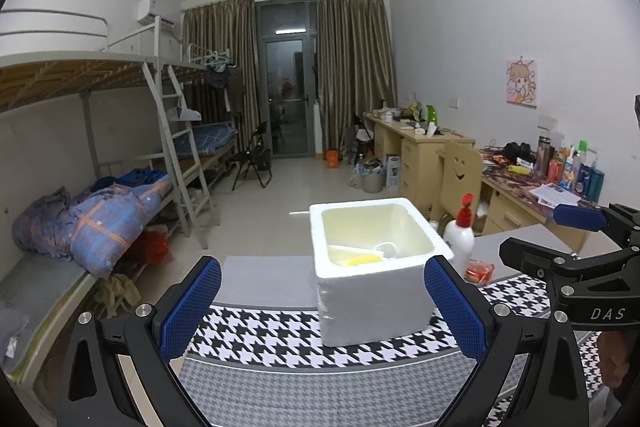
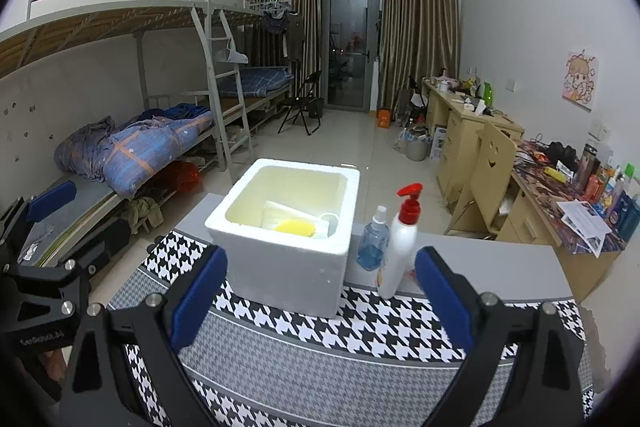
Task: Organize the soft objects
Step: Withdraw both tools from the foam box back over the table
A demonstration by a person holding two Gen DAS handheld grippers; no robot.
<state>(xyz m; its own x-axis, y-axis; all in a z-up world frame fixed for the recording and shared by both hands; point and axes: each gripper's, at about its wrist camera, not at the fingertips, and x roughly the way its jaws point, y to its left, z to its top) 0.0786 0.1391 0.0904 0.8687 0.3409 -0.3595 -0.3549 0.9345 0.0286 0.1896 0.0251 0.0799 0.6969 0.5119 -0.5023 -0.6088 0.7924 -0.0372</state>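
While both of my grippers hang apart over the houndstooth cloth (image 2: pixel 320 331) on the counter (image 2: pixel 492 275), I list: left gripper (image 1: pixel 322 311), released, nothing between its blue pads; right gripper (image 2: pixel 320 303), released, likewise empty. White foam box (image 2: pixel 280 263), upright on the cloth, open-topped. Inside it, a yellow soft object (image 2: pixel 294 227) lying on white soft pieces (image 2: pixel 280 213) at the bottom. Just right of the box: small blue spray bottle (image 2: pixel 374 241); white pump bottle (image 2: pixel 400 251) with red top, beside it.
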